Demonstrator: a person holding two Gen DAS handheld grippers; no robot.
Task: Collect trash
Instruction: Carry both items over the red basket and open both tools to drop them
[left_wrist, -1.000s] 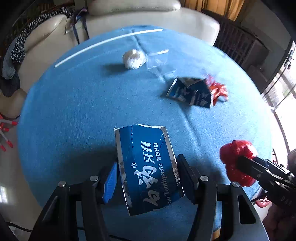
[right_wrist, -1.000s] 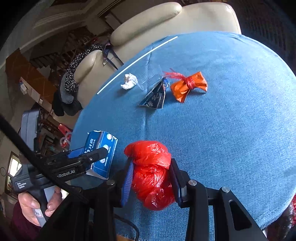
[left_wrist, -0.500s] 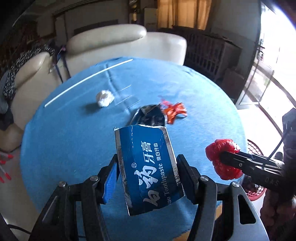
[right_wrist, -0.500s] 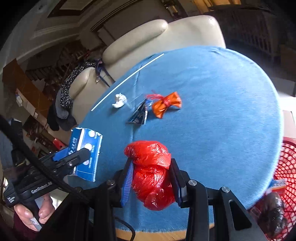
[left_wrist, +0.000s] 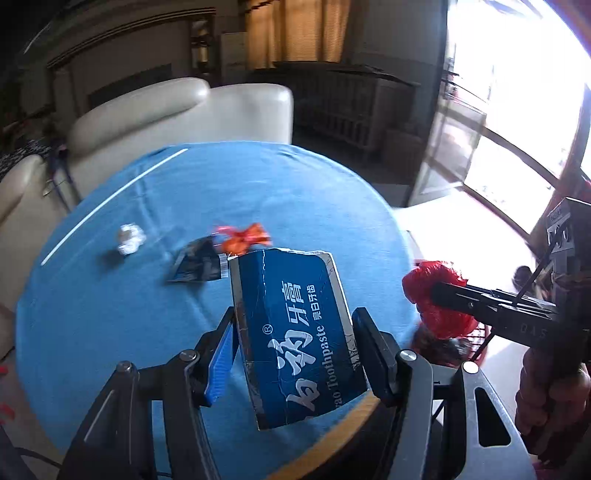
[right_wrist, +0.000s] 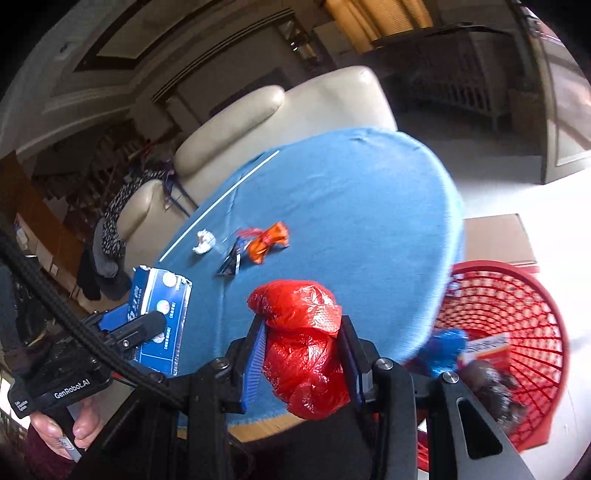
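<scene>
Red bag (right_wrist: 303, 347) clamped in right tool (right_wrist: 306, 354), frame centre, near basket (right_wrist: 517, 295) at lower right. Left tool (left_wrist: 295, 354) closed on toothpaste box (left_wrist: 295, 332). Wrappers (left_wrist: 243, 236) on desk (left_wrist: 110, 314), centre-left.

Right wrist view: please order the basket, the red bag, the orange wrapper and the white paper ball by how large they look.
1. Basket.
2. Red bag, though it is nearest the camera, so enlarged.
3. Orange wrapper.
4. Paper ball.
</scene>
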